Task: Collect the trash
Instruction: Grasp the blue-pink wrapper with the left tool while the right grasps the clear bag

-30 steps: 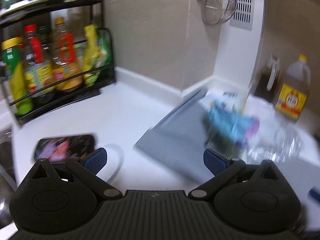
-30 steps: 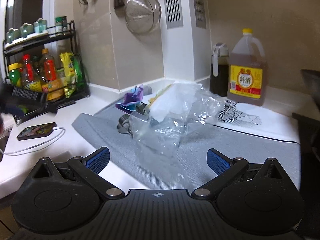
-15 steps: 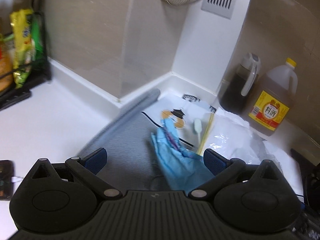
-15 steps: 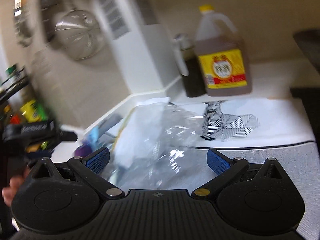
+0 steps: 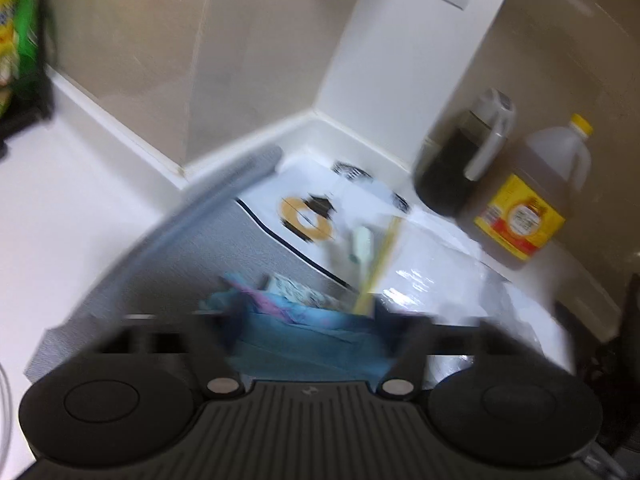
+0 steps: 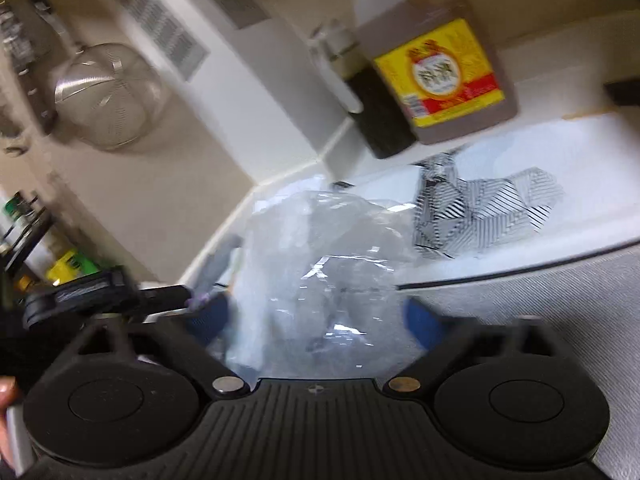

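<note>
A crumpled blue piece of trash (image 5: pixel 312 332) with purple streaks lies on the grey mat (image 5: pixel 192 264). My left gripper (image 5: pixel 308 320) straddles it; its jaws are closing and the blurred fingers press its two sides. A clear plastic bag (image 6: pixel 320 264) sits puffed up on the mat (image 6: pixel 560 300). It lies between the blue pads (image 6: pixel 208 320) of my right gripper (image 6: pixel 316 320), whose jaws are closing with the pads at the bag's edges. The left gripper (image 6: pixel 176 296) shows at the bag's left side in the right wrist view.
A yellow-labelled jug (image 5: pixel 532 208) and a dark jug (image 5: pixel 456 168) stand in the back corner. Printed white paper (image 5: pixel 308 216), a yellow stick (image 5: pixel 380 260) and a small pale spoon (image 5: pixel 362 240) lie behind the trash. A strainer (image 6: pixel 108 96) hangs on the wall.
Both grippers have swung toward the corner and lower over the mat. Their jaws were wide and have narrowed, the left around the blue trash, the right around the clear bag.
</note>
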